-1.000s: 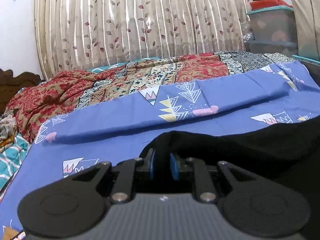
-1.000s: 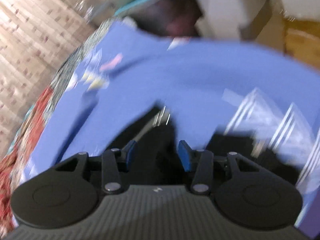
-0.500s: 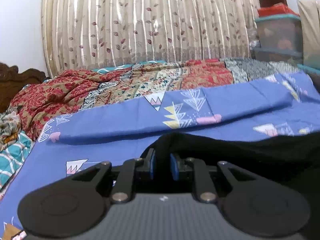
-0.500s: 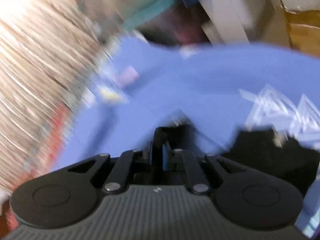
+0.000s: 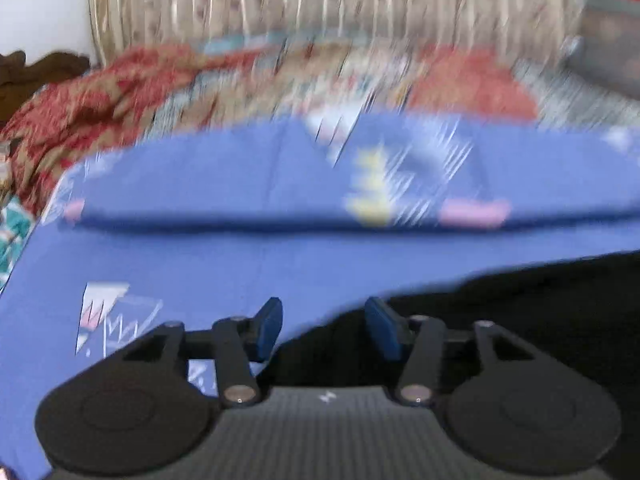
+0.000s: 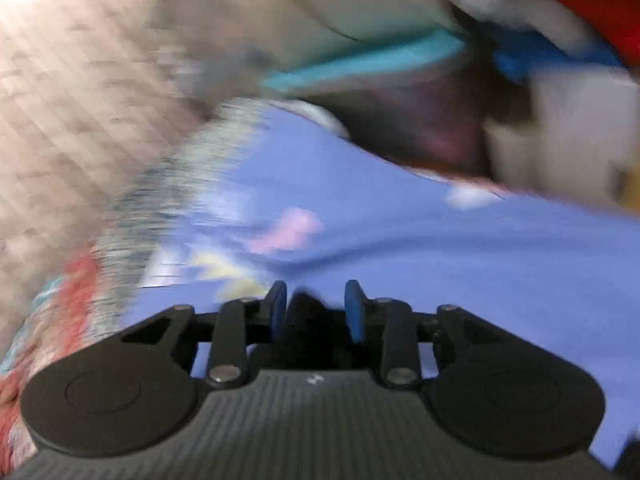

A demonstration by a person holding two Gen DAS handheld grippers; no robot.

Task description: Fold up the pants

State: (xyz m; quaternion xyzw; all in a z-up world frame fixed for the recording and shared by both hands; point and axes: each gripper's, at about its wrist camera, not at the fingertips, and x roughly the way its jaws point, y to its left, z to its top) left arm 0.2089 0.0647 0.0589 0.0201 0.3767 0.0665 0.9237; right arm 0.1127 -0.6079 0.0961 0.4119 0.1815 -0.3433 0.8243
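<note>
The black pants [image 5: 540,320] lie on the blue patterned bed sheet [image 5: 200,260], filling the lower right of the blurred left wrist view. My left gripper [image 5: 326,326] hangs over their left edge. Its jaws are opening, and black cloth lies low between the blue pads [image 5: 268,326] without being pressed. In the right wrist view, also blurred, my right gripper [image 6: 316,306] points across the sheet [image 6: 480,260]. Its jaws are opening too. A bunch of black pants cloth [image 6: 302,316] sits between them, against the left pad and apart from the right one.
A rolled ridge of the sheet [image 5: 240,184] crosses the bed ahead. Behind it lie a red patterned blanket [image 5: 120,96] and a leaf-print curtain [image 5: 320,0]. Storage boxes [image 5: 612,40] stand at the far right, and a teal-lidded box [image 6: 360,64] stands beyond the bed edge.
The left jaws, shut on black cloth before, have parted and the hand has shifted sideways. The right jaws closed on the cloth half a second ago and have parted again while swinging.
</note>
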